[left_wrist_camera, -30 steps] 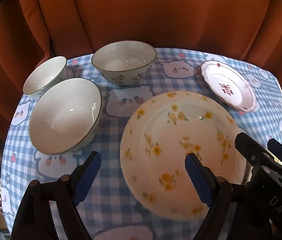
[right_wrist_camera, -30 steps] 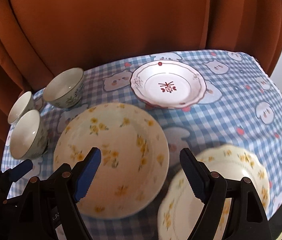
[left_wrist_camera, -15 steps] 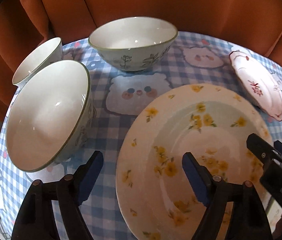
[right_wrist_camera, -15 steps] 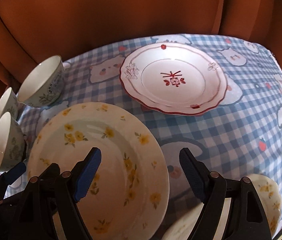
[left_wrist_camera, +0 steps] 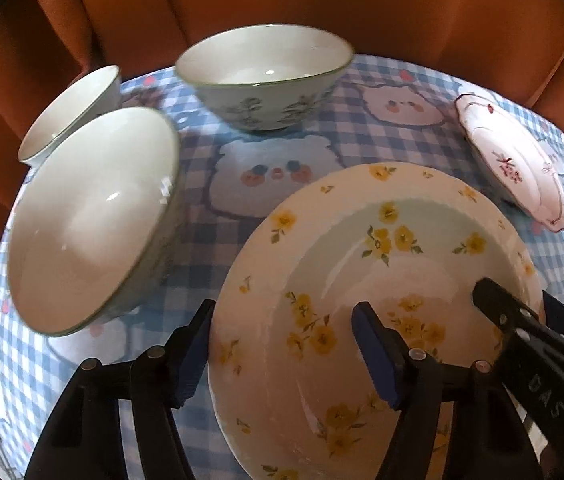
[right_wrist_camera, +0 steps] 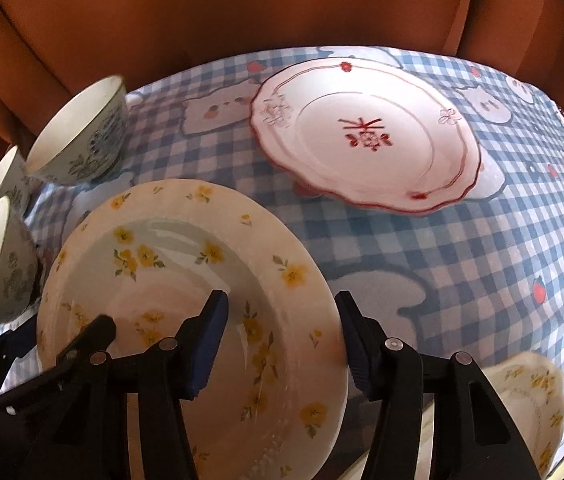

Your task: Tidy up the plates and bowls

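Left tool (left_wrist_camera: 282, 348) jaws spread wide; right tool (right_wrist_camera: 282, 336) likewise spread, both low, side by side.

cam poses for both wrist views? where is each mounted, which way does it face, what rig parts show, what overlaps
Left wrist: rides the left gripper, facing forward and down over the near-left rim of the yellow-flower plate; three bowls beyond; own open fingers plus the right gripper's tip at lower right.
Right wrist: rides the right gripper, facing forward and down over the same plate's right rim; red-trimmed plate ahead; own open fingers, left gripper's tip at lower left.
Shared: yellow-flower plate, red-trimmed plate, bowls, checked tablecloth, orange curtain.
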`<state>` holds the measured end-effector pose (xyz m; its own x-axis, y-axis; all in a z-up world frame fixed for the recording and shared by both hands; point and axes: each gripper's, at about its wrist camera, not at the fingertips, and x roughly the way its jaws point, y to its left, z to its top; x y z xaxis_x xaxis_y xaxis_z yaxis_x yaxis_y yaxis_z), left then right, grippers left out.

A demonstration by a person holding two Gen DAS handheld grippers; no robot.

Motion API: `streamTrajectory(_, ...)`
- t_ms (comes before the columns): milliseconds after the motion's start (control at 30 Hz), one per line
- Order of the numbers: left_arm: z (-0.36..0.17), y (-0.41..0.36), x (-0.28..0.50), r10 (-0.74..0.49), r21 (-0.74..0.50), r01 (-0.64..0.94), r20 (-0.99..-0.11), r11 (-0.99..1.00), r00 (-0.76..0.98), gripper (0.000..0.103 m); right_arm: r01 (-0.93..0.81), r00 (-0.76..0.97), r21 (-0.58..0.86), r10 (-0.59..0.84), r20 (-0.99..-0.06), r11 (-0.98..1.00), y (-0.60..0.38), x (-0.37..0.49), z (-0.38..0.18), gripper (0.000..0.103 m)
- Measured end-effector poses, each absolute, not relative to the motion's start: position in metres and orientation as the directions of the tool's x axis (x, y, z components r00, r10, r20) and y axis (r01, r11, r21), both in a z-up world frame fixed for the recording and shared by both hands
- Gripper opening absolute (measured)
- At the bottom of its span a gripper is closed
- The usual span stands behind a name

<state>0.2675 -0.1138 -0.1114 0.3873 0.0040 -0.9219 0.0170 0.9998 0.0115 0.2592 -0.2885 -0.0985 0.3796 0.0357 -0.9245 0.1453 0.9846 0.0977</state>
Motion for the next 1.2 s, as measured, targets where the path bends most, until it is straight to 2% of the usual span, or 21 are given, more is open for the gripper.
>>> streamTrajectory(533, -0.111, -0.064, 0.185, 0.03, 0.035, 0.01, -0.943, 0.999, 0.332, 0.07, 0.09, 0.311, 0.089, 0.057, -0.949, 0.992, -0.227, 0.19, -0.095, 0.058)
streamTrajectory(800, -0.112, -0.064, 0.178, 0.037, 0.047, 0.019, -0.936, 0.999, 0.351, 0.071, 0.096, 0.299, 0.084, 0.052, -0.953, 0.992, -0.215, 0.171, -0.096, 0.062)
streamTrajectory(1200, -0.104, -0.06, 0.167, 0.031, 0.051, 0.05, -0.936, 0.997, 0.351, 0.07, 0.075, 0.288, 0.051, 0.028, -0.957, 0.996, -0.21, 0.171, -0.092, 0.062)
